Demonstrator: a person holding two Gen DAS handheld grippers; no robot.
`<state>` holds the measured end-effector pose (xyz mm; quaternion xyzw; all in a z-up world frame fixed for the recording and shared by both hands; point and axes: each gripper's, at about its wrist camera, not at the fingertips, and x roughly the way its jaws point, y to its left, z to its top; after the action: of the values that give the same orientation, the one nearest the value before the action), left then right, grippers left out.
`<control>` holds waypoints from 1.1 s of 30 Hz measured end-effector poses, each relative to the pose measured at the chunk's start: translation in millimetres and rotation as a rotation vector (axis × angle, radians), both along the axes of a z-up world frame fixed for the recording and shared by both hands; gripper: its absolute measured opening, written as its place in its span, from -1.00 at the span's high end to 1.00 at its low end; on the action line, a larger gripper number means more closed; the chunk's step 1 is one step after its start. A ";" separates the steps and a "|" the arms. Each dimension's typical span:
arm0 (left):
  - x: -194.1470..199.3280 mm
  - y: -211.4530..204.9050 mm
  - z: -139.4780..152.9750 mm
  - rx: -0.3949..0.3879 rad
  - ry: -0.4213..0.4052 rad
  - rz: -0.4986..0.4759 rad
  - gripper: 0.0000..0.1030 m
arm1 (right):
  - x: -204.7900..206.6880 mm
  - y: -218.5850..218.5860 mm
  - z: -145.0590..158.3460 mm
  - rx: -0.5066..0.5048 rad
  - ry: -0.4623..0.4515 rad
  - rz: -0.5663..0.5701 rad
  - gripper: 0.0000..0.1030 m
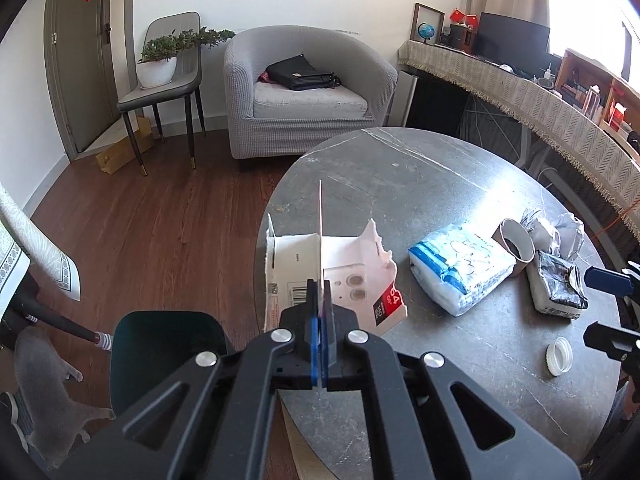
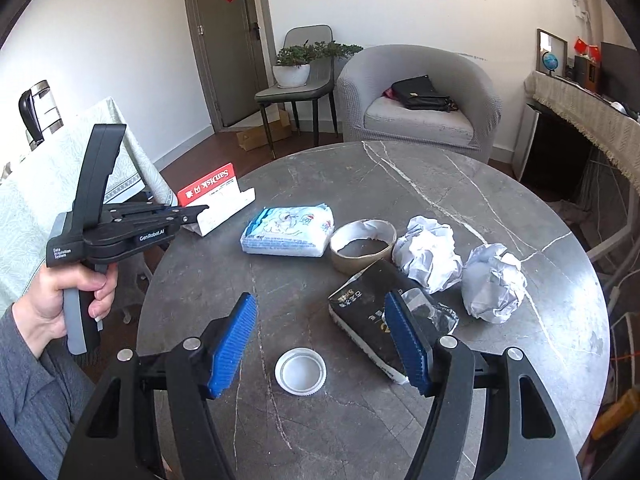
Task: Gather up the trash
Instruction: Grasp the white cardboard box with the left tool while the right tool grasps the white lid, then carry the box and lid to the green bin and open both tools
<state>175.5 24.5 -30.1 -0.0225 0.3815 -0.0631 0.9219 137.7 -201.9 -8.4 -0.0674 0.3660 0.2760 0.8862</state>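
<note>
At the surface (image 2: 400,184) edge, left hand-held gripper (image 1: 320,312) clenched on torn card package (image 1: 344,276); right hand-held gripper (image 2: 324,344) released above bottle cap (image 2: 301,371).

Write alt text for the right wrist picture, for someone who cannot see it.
An open right gripper with blue pads hovers over a white lid on a round grey marble table. Beyond lie a black packet, tissue pack, tape roll and two crumpled paper balls. At left, a hand holds the left gripper, shut on a torn SanDisk carton.
</note>
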 end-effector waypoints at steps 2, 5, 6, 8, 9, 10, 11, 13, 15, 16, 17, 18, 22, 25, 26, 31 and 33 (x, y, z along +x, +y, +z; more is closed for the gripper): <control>-3.6 0.1 4.5 -0.002 -0.010 -0.002 0.97 | -3.6 -0.8 -5.3 -0.012 0.015 0.015 -0.31; -6.5 0.0 11.5 -0.017 -0.018 -0.006 0.97 | -7.7 -1.1 -12.8 -0.038 0.037 0.039 -0.20; -9.1 -0.2 13.4 -0.024 -0.021 -0.008 0.97 | -9.4 -0.5 -15.5 -0.049 0.041 0.044 -0.16; -11.8 -1.2 18.8 -0.025 -0.029 -0.008 0.97 | -9.9 0.4 -19.1 -0.061 0.056 0.050 -0.09; -14.0 -1.1 21.4 -0.031 -0.034 -0.007 0.97 | -9.4 -0.3 -20.9 -0.070 0.061 0.047 -0.06; -16.1 -0.5 24.0 -0.041 -0.038 -0.010 0.97 | -9.6 0.7 -22.9 -0.079 0.066 0.047 -0.02; -18.6 0.2 26.5 -0.049 -0.043 -0.010 0.97 | -9.7 1.9 -25.0 -0.086 0.073 0.050 0.01; -23.6 1.2 31.4 -0.058 -0.054 -0.010 0.97 | -10.9 4.7 -28.8 -0.100 0.081 0.056 0.09; -28.5 2.4 35.6 -0.058 -0.067 -0.008 0.97 | -11.9 6.7 -30.7 -0.120 0.075 0.054 0.15; -30.2 2.9 37.9 -0.059 -0.071 -0.008 0.97 | -11.8 8.0 -30.5 -0.128 0.071 0.051 0.16; -32.4 4.6 40.0 -0.060 -0.076 -0.006 0.97 | -12.0 9.2 -30.6 -0.134 0.067 0.050 0.18; -35.0 5.6 42.2 -0.062 -0.082 -0.003 0.97 | -12.2 10.0 -30.6 -0.139 0.063 0.047 0.25; -42.8 15.0 48.3 -0.073 -0.098 0.016 0.97 | -11.4 15.7 -29.8 -0.159 0.047 0.045 0.41; -46.6 24.1 50.2 -0.075 -0.104 0.037 0.97 | -8.9 23.7 -26.9 -0.147 0.043 0.049 0.42; -47.8 27.2 50.5 -0.080 -0.104 0.043 0.97 | -7.8 27.3 -24.9 -0.136 0.045 0.054 0.42; -52.7 47.7 49.2 -0.084 -0.096 0.081 0.96 | -2.2 50.2 -11.4 -0.094 0.032 0.071 0.42; -55.4 55.5 46.5 -0.080 -0.091 0.095 0.96 | 1.3 61.8 -6.4 -0.080 0.025 0.077 0.42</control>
<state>120.1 79.9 16.4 -0.0745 0.3349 -0.0356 0.9386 139.0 -140.1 -14.7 -0.1133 0.3851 0.2960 0.8667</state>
